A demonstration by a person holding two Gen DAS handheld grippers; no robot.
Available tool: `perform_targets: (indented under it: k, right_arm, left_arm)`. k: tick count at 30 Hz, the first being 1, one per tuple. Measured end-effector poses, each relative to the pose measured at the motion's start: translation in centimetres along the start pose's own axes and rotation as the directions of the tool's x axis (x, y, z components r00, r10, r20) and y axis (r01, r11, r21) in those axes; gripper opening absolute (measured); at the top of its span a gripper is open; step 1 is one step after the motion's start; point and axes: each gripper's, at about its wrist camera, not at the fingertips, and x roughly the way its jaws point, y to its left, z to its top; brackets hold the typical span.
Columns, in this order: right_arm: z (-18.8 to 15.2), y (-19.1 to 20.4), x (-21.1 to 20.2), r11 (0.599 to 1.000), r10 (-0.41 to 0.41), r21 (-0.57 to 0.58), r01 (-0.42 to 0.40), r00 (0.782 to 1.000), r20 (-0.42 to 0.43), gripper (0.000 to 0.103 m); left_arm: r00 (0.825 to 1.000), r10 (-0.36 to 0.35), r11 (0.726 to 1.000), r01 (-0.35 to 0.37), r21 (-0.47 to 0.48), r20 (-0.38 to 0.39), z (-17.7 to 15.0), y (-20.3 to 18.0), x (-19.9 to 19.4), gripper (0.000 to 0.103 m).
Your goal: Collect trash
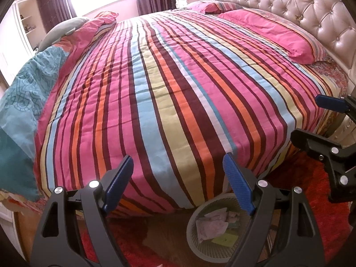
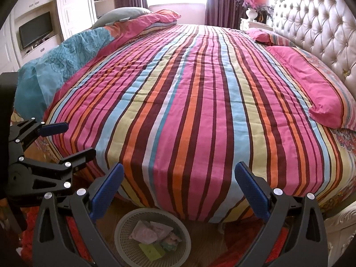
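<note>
Seen from the left wrist: the left gripper (image 1: 176,179) hangs with its jaws spread wide and nothing between them, above the foot of a bed under a striped quilt (image 1: 178,89). Below, on the floor against the bed's edge, stands a pale woven wastebasket (image 1: 193,229), already holding crumpled tissues (image 1: 210,224) and a yellow-green slip of paper (image 1: 224,238). The right gripper (image 1: 311,120) shows at the frame's right edge, jaws apart and empty.

Seen from the right wrist: the right gripper (image 2: 179,182) is likewise wide open and holds nothing, poised over the same wastebasket (image 2: 124,224), where the tissues (image 2: 144,233), the paper slip (image 2: 151,251) and what looks like a small wrapper (image 2: 172,243) lie loose. The left gripper (image 2: 66,140) appears at the left, open. No loose trash is visible on the quilt in either view.

The scraps look feather-light, soft and easily crushed; a pinch on a raised fold would probably lift them. The basket seems light and fairly stiff, best taken by its rim.
</note>
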Motion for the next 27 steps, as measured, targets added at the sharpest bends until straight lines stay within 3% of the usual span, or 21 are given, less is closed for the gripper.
perform_targets:
  k: [27]
  right_arm:
    - [0.09, 0.1, 0.98, 1.0, -0.004, -0.006, 0.004, 1.0, -0.03, 0.095]
  left_arm:
    - [1.0, -0.024, 1.0, 0.024, -0.02, -0.006, 0.04, 0.67, 0.33, 0.081]
